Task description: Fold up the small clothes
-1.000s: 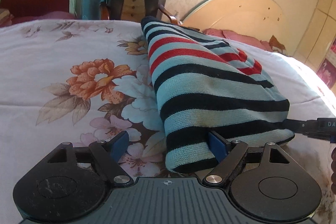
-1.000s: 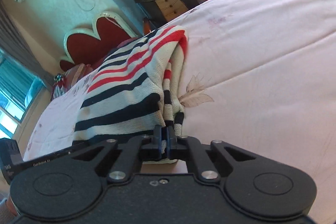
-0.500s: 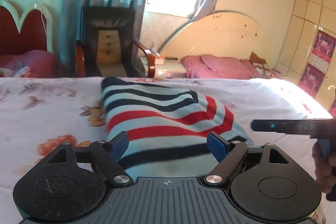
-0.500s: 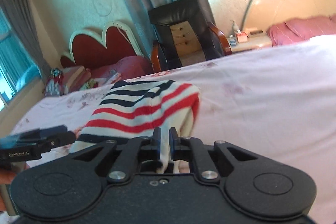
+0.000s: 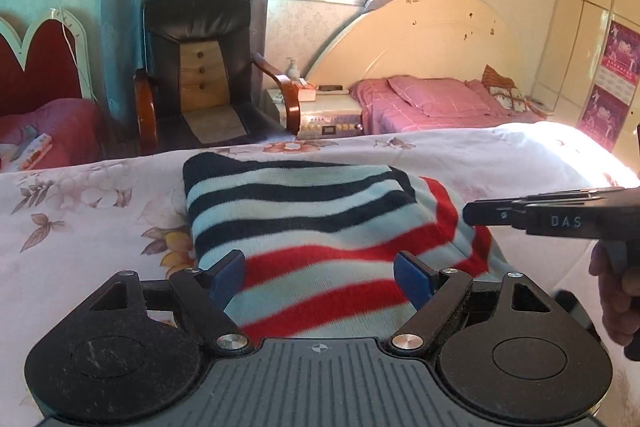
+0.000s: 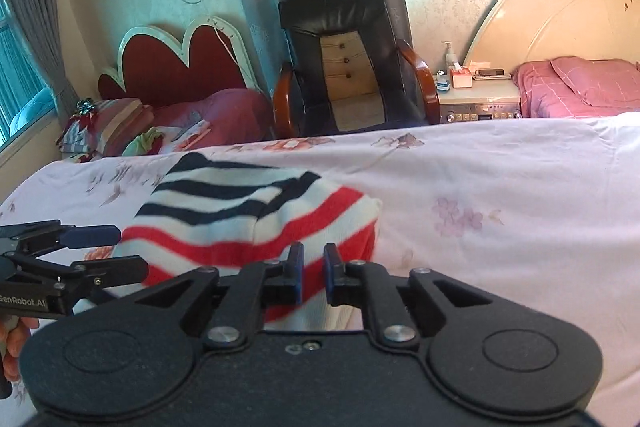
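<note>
- We see the striped knit garment (image 5: 320, 227) folded on the floral bedsheet (image 5: 88, 211), at 12 o'clock from both cameras.
- Our left hand-held gripper (image 5: 320, 273) is spread wide above the garment, gripping nothing.
- Our right hand-held gripper (image 6: 312, 273) has just been opening; a narrow gap shows, pads clear of the knit.

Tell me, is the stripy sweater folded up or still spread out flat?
Folded. The stripy sweater lies on the flowery bedsheet as a thick bundle, with one layer's edge lying across another.
</note>
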### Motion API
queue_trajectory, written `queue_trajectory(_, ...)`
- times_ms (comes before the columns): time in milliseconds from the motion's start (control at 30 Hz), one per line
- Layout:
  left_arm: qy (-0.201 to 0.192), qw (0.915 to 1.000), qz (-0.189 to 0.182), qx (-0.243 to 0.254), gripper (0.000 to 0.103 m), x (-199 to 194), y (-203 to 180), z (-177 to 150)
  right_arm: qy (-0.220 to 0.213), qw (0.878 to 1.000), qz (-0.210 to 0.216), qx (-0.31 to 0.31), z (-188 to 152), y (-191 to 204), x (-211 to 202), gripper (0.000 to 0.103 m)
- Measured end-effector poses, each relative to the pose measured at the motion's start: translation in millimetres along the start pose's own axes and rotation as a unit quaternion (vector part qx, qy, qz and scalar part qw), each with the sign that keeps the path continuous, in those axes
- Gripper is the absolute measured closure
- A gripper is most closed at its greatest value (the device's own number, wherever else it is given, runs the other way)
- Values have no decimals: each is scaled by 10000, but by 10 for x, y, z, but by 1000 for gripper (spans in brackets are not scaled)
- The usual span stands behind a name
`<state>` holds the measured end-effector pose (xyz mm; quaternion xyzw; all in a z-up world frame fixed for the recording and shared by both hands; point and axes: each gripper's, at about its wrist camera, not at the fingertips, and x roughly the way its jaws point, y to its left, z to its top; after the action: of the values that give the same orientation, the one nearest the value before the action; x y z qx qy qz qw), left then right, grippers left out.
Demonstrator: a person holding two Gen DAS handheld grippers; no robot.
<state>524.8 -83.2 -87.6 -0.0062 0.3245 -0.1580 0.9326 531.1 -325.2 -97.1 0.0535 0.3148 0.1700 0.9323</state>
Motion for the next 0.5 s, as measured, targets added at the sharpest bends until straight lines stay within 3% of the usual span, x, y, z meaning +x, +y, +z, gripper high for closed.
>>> queue_trajectory(100,313,9995,33,57,21,200,16,-21,181,9996,-93,-184,24,18,218,94)
queue_trajectory(167,306,9994,51,142,21,203,-3,-68,358,9987,-253,-259,-12,6,331,97)
queue_trajectory(333,287,9991,177,256,21,172,-83,-74,295,9992,-220,-154,-67,-27,306,96)
queue_trajectory(467,246,9980,364,454,21,44,-174,-93,129,9994,-213,-222,-35,73,76,79)
queue_trajectory(500,237,9974,440,528,21,0,-210,-117,42,9995,-103,-296,-44,104,-24,83)
